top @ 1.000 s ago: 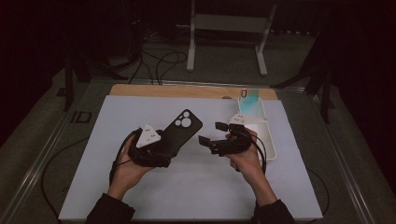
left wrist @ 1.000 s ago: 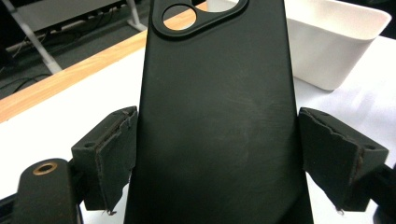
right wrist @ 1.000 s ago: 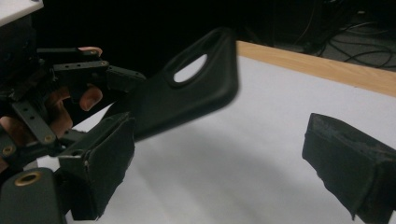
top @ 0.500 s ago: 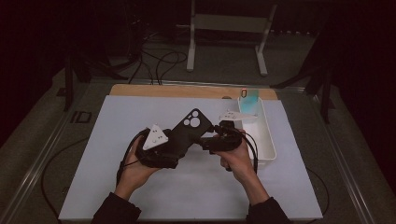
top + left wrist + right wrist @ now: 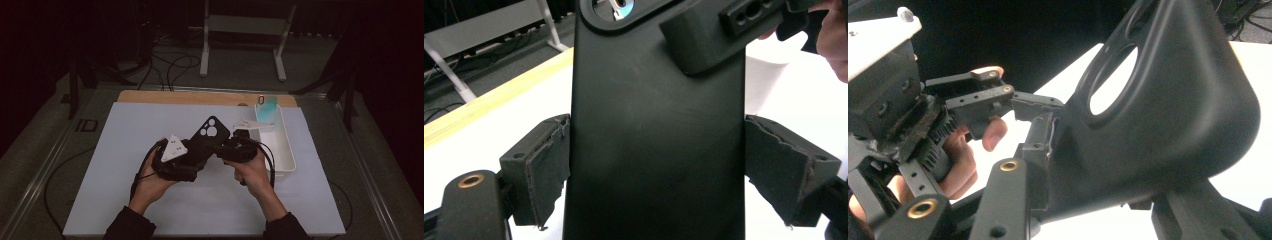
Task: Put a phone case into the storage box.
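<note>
We hold the black phone case up over the white mat, long side pointing away, with our left gripper clamped across its lower end while our right gripper has just been closing on its side edge.

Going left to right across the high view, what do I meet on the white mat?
Left gripper → black phone case → right gripper → white tray with a teal case leaning at its far end.
</note>
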Demonstrator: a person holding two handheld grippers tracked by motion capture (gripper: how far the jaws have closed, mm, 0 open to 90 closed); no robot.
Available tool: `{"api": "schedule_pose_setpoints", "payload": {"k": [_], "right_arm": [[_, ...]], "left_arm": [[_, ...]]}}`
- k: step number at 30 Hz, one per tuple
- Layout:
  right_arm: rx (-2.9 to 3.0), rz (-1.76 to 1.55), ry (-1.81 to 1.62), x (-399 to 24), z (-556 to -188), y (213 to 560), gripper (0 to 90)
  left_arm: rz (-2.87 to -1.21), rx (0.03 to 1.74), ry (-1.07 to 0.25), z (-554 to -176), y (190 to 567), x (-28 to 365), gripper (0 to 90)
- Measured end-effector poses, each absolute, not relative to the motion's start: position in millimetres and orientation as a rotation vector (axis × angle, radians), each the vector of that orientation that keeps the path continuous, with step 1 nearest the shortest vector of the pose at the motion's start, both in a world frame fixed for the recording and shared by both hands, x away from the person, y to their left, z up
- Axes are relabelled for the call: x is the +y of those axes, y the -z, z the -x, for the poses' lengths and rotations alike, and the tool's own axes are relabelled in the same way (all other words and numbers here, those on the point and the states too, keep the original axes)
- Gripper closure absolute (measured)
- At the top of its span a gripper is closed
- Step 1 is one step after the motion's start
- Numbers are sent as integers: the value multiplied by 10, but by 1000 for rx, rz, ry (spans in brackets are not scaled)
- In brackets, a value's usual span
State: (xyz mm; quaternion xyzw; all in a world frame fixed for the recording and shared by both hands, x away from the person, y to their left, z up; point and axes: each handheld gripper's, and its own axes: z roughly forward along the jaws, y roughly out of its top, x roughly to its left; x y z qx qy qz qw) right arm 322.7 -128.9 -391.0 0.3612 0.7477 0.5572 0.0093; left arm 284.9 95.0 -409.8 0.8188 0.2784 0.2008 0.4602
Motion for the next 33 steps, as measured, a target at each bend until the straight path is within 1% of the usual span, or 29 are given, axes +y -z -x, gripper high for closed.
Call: {"api": "schedule_pose_setpoints", "payload": {"k": [2,8,12,14,19,21,27,33], "right_arm": [[2341,-1131,-1739,-1270,-3224,3916,664],[2357,-1106,-1764,-1239,-3206,3919,798],[2360,-1091,-1761,-1222,-3198,3918,819],[2364,-1094,-1775,-1213,-3196,3925,844],[2367,-1078,-1753,-1189,-3182,3921,854],[2370,-1077,-1753,-1184,-3183,3934,858],[2367,-1078,-1741,-1182,-3186,3961,859],[2349,-1073,-1734,-1224,-3190,3941,859]], "left_arm": [[-2026,684,-495,-2852,4105,930,157],[-2042,687,-487,-2862,4133,897,158],[-2048,691,-488,-2863,4142,891,158],[-2049,694,-488,-2865,4146,888,157],[-2061,706,-480,-2877,4153,881,151],[-2071,707,-501,-2876,4159,874,141],[-2079,724,-469,-2899,4187,881,128],[-2057,727,-439,-2904,4187,941,81]]}}
